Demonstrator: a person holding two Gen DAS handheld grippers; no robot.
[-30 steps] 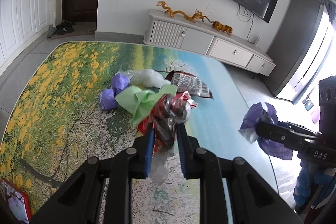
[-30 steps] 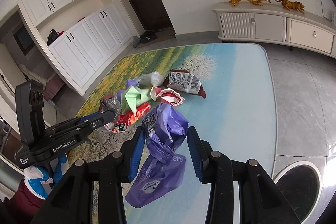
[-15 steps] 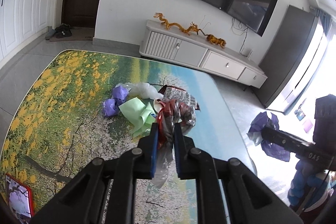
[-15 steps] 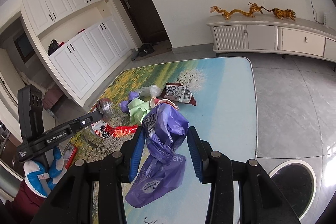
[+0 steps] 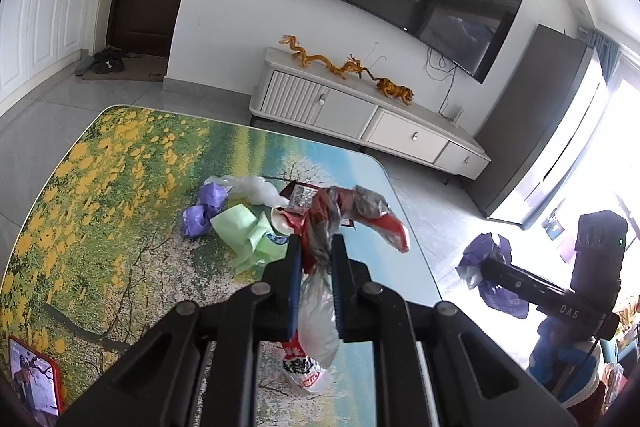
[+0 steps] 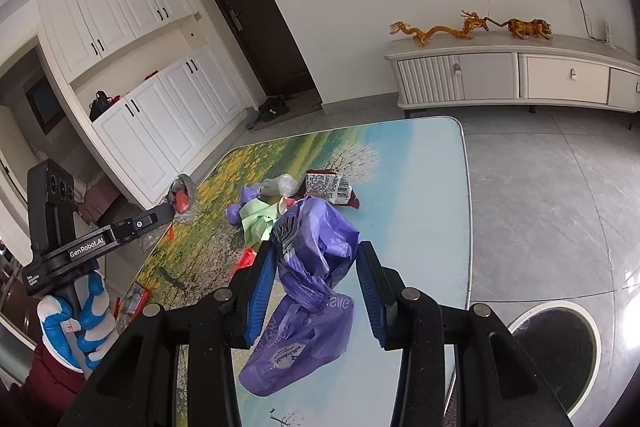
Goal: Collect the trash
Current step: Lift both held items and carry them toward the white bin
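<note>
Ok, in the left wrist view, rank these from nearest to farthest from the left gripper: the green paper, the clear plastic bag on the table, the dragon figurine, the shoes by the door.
1. Green paper, just left of the left gripper on the table.
2. Clear plastic bag, behind the paper, mid-table.
3. Dragon figurine, on the white cabinet beyond the table.
4. Shoes, far left by the dark door.

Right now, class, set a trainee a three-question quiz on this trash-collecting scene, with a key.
1. True or false: the left gripper is shut on the red and clear wrapper.
2. What colour is the bag in the right gripper?
3. Which lies on the table: A) a green paper, B) a cup, C) a book?

Key: 1 true; 2 purple; 3 A.
</note>
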